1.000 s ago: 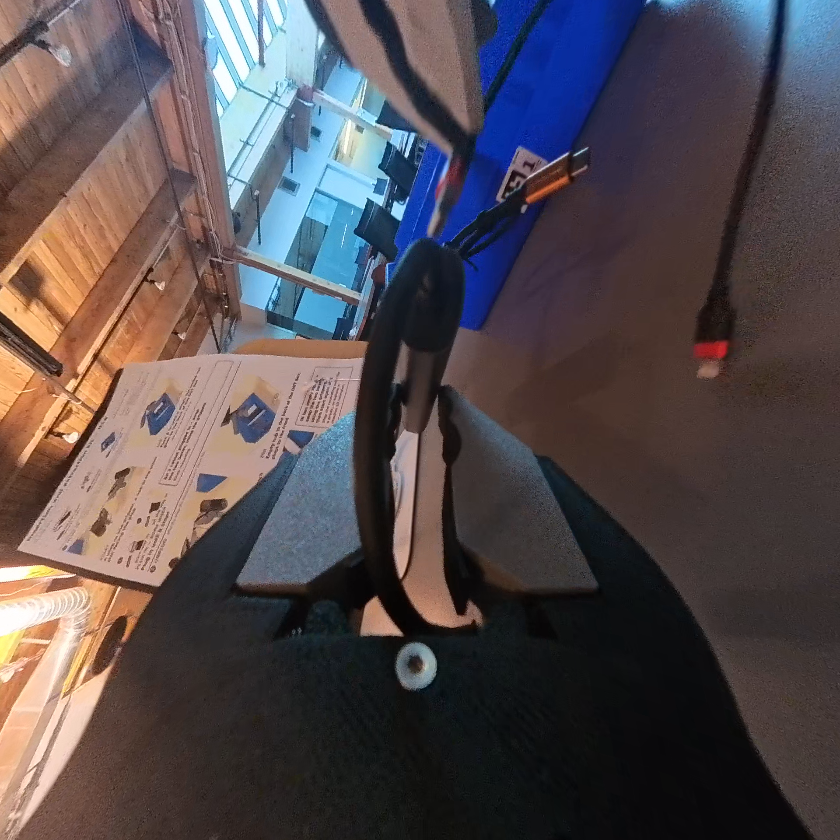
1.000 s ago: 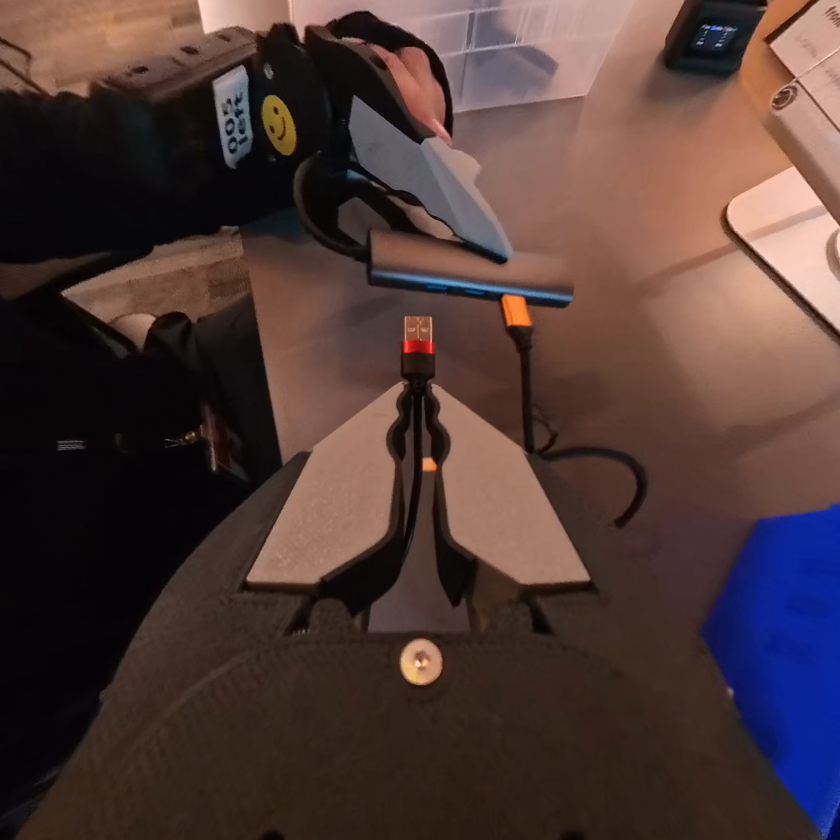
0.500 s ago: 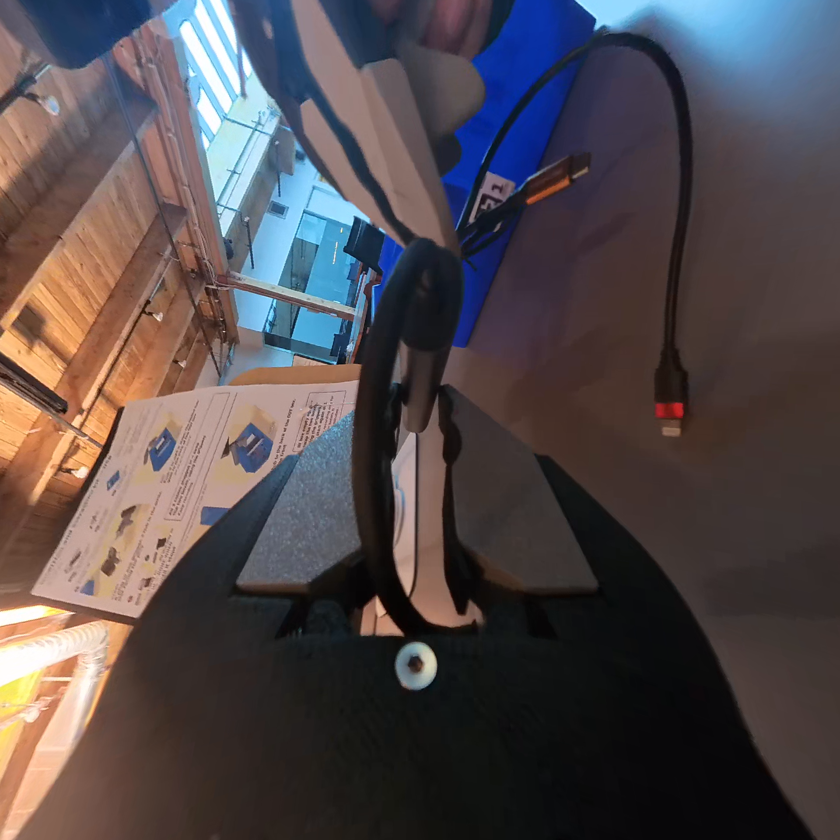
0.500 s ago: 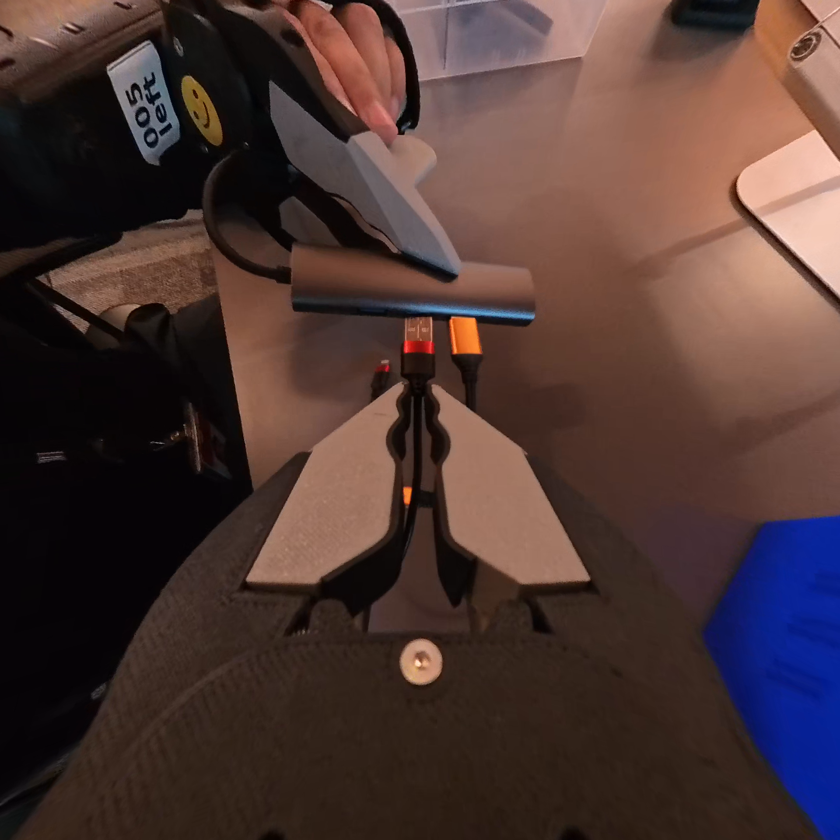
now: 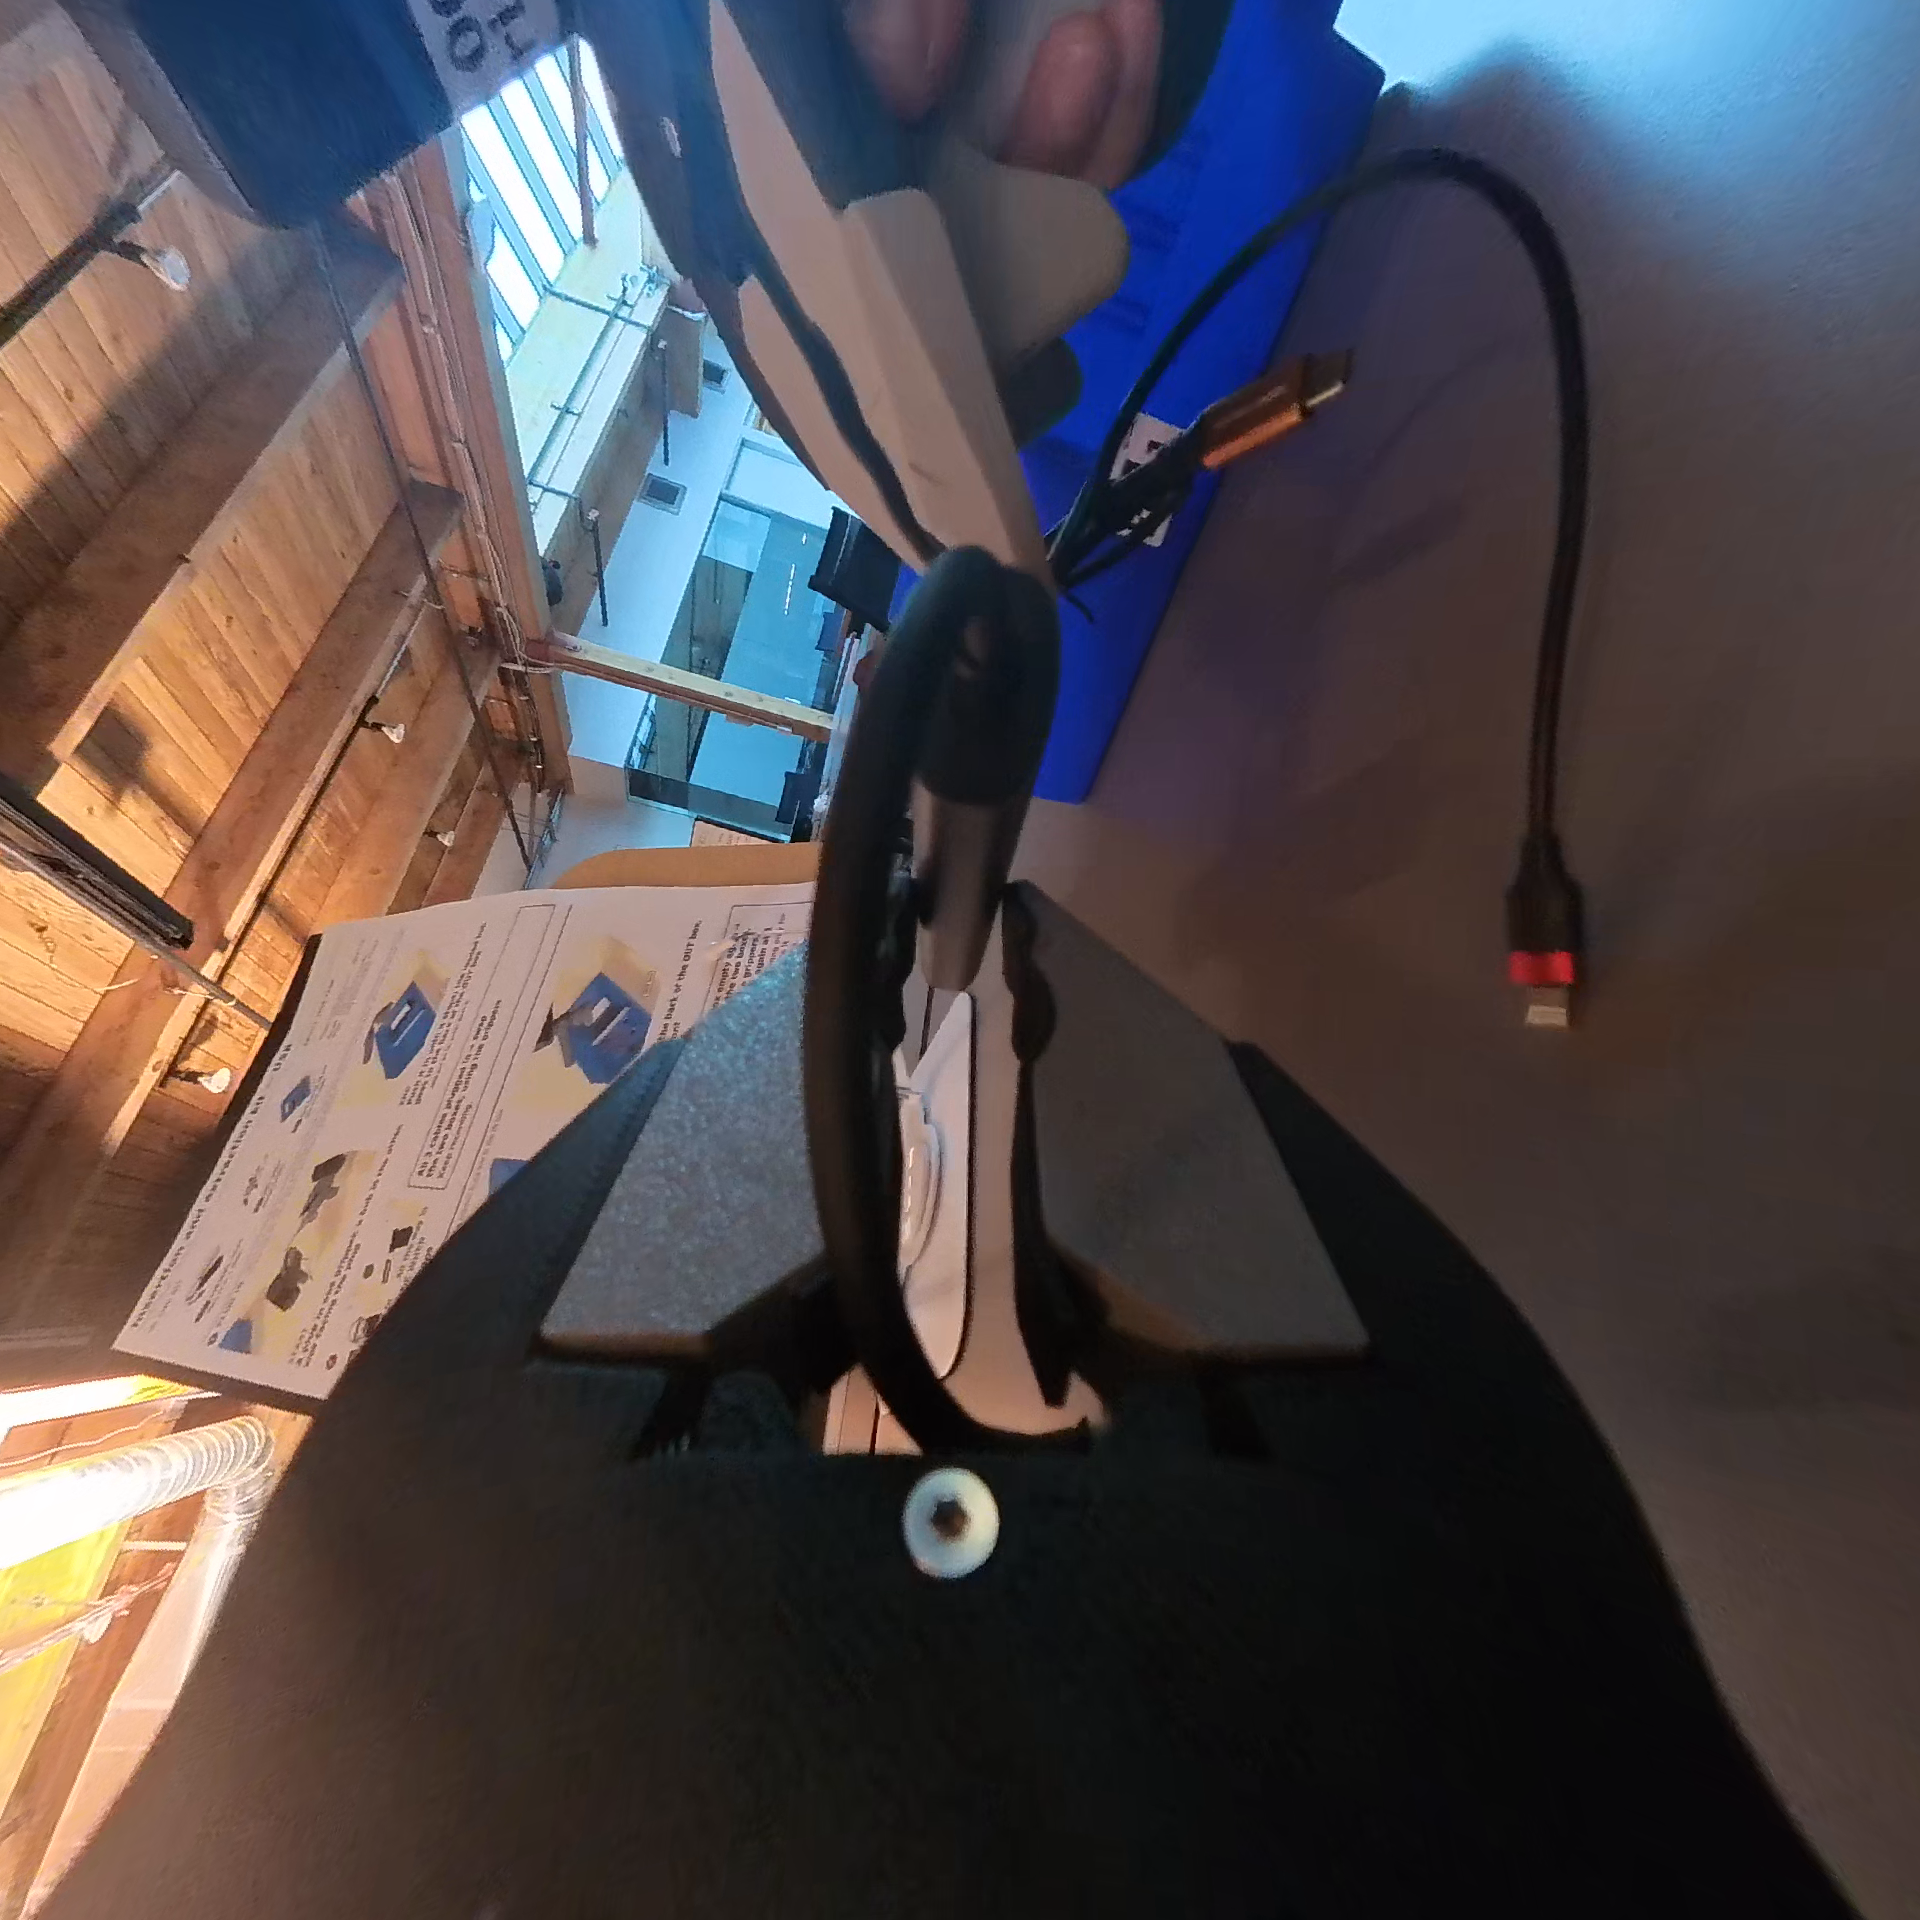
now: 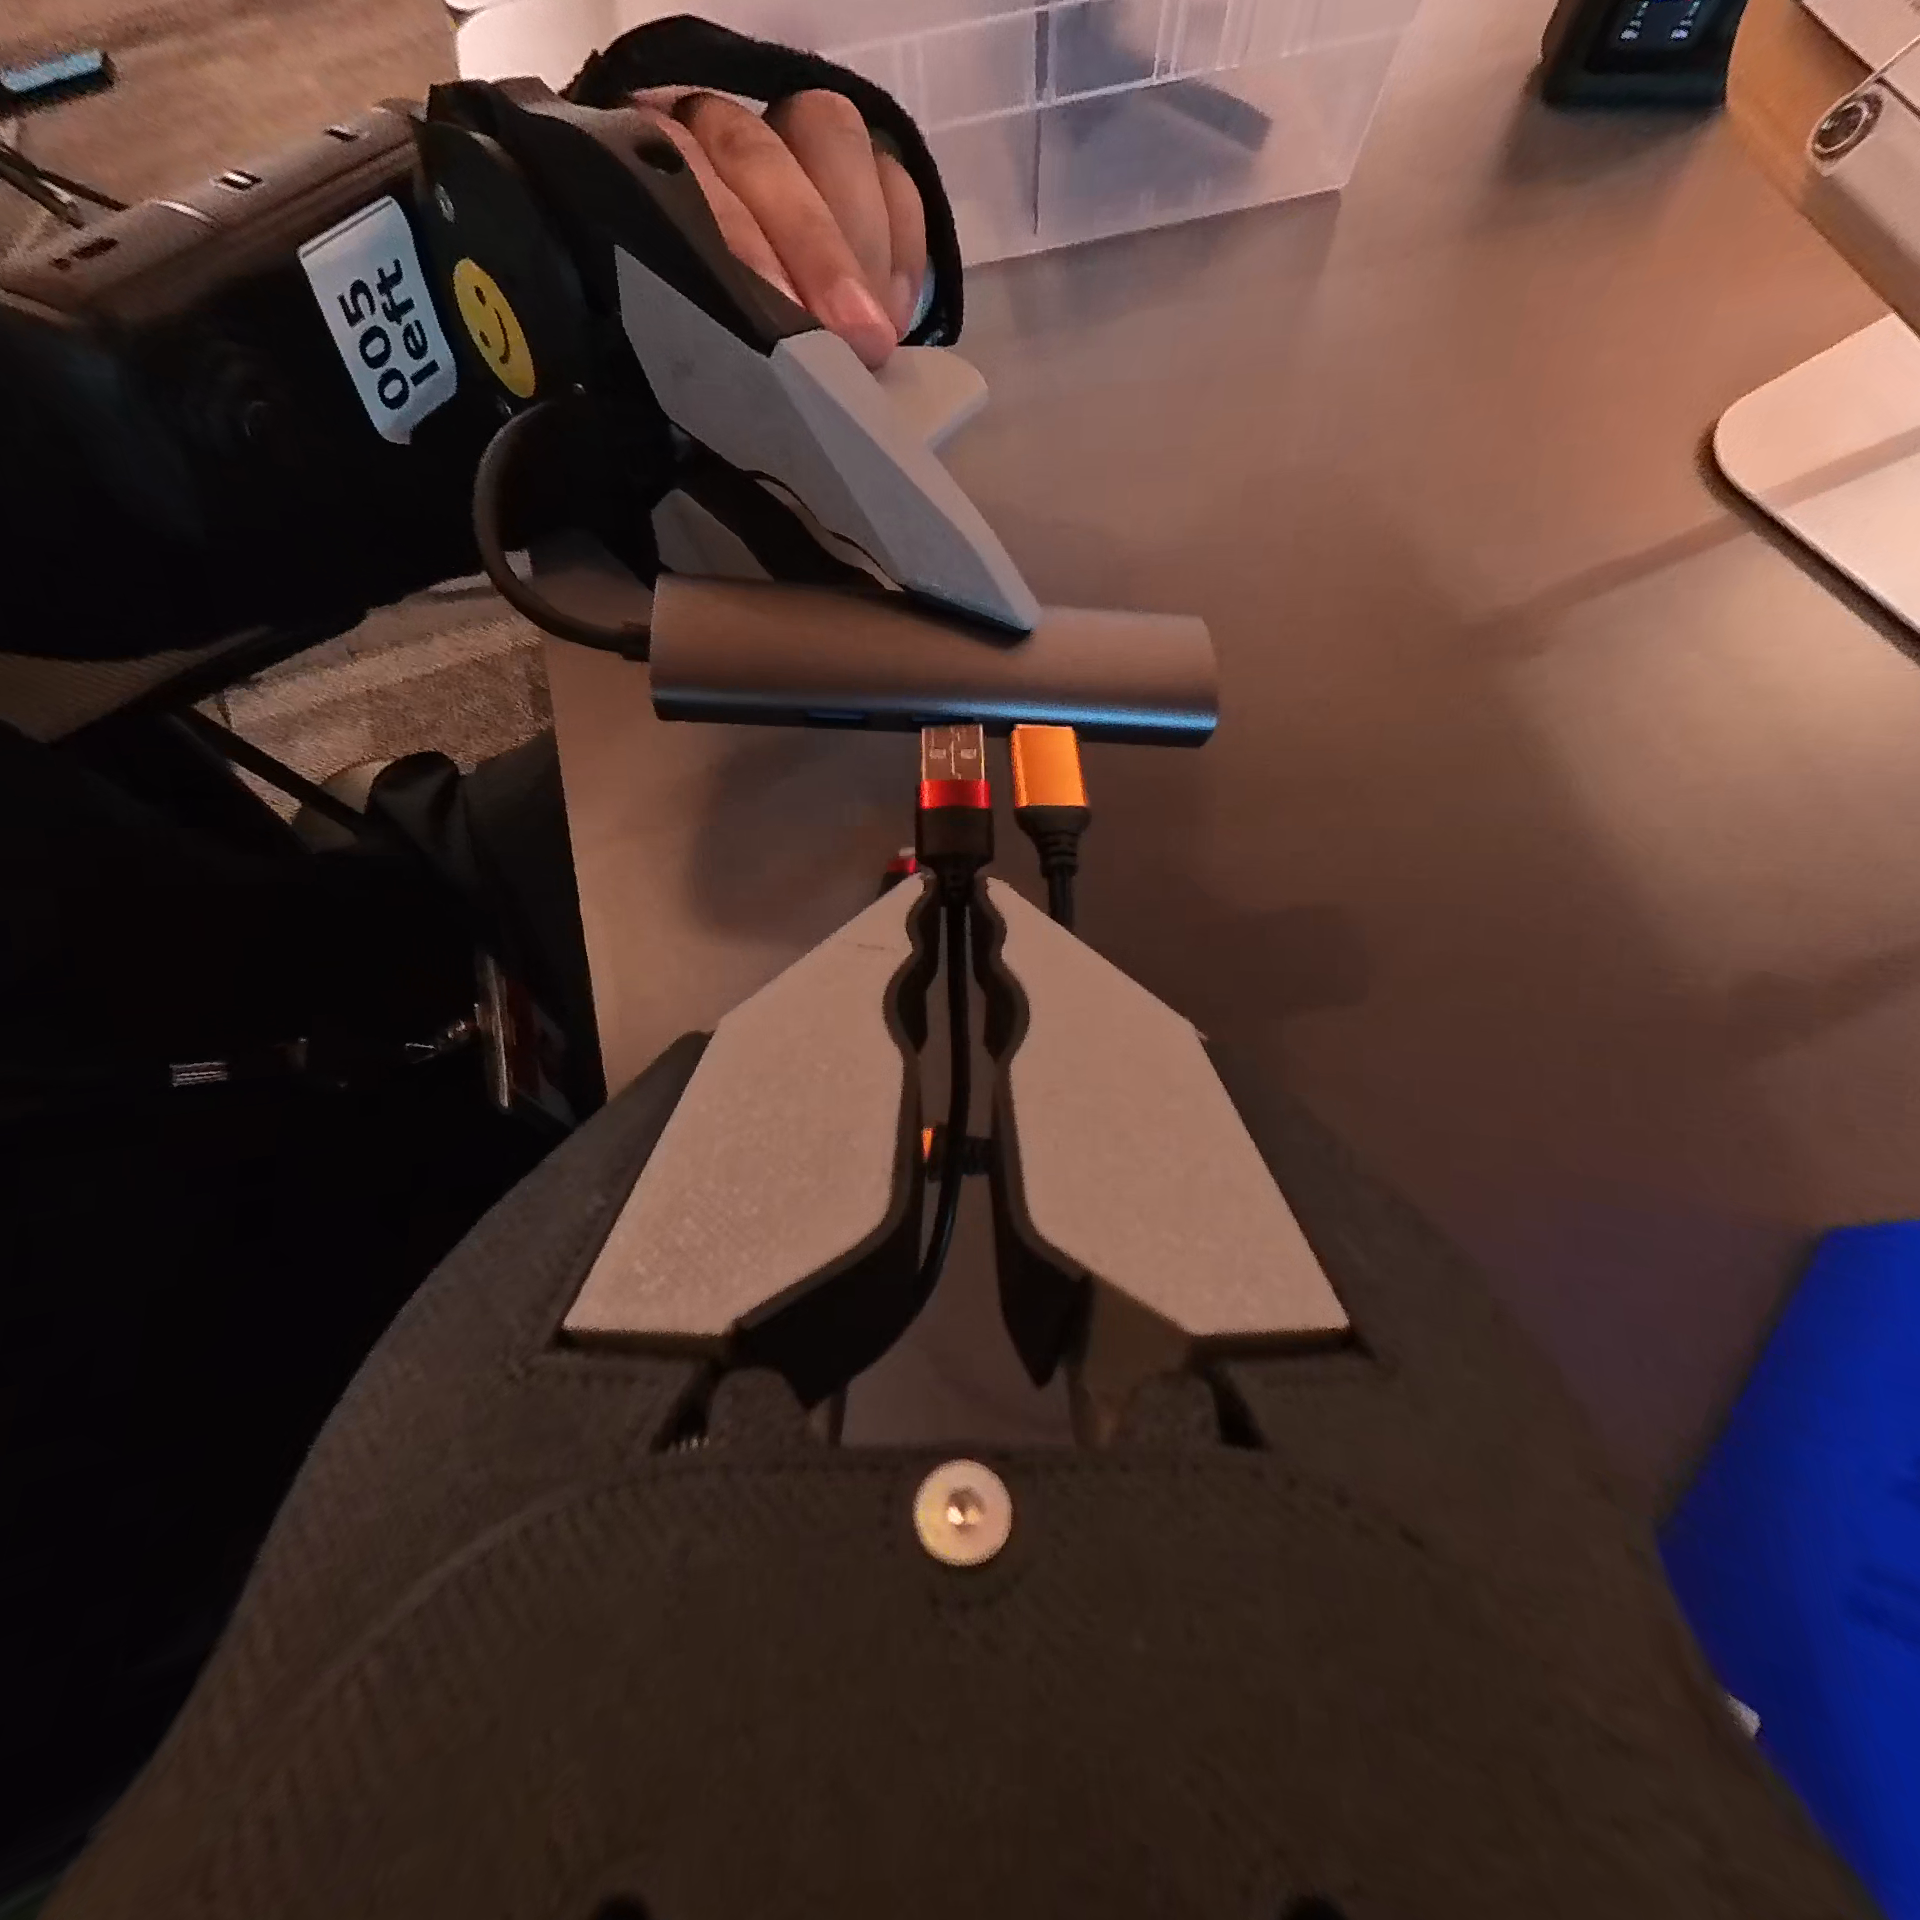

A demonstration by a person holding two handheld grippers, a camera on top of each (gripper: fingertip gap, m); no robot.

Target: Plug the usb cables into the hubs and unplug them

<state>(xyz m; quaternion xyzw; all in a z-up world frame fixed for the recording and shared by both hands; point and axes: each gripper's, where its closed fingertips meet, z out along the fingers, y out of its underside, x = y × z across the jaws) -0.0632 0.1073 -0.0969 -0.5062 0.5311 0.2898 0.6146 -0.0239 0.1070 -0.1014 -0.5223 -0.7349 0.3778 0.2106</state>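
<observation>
The grey hub (image 6: pixel 935 665) is held up off the table (image 6: pixel 1455 727), pinched flat between the fingers of the left gripper (image 6: pixel 997 613), so that claw is clenched on it. On its near edge an orange plug (image 6: pixel 1047 769) is already seated. Right beside that, the red-collared USB plug (image 6: pixel 951 779) is lined up with its metal tip just at a port; whether it's actually in can't be told. That plug is gripped by the right gripper (image 6: pixel 954 883), clamped on the cable just behind it. In the left wrist view, the cable's other red-banded end (image 5: pixel 1546 966) is seen lying on the table, with a blue box (image 5: pixel 1122 582) farther back and an instruction sheet (image 5: pixel 416 1122) off to the side.
</observation>
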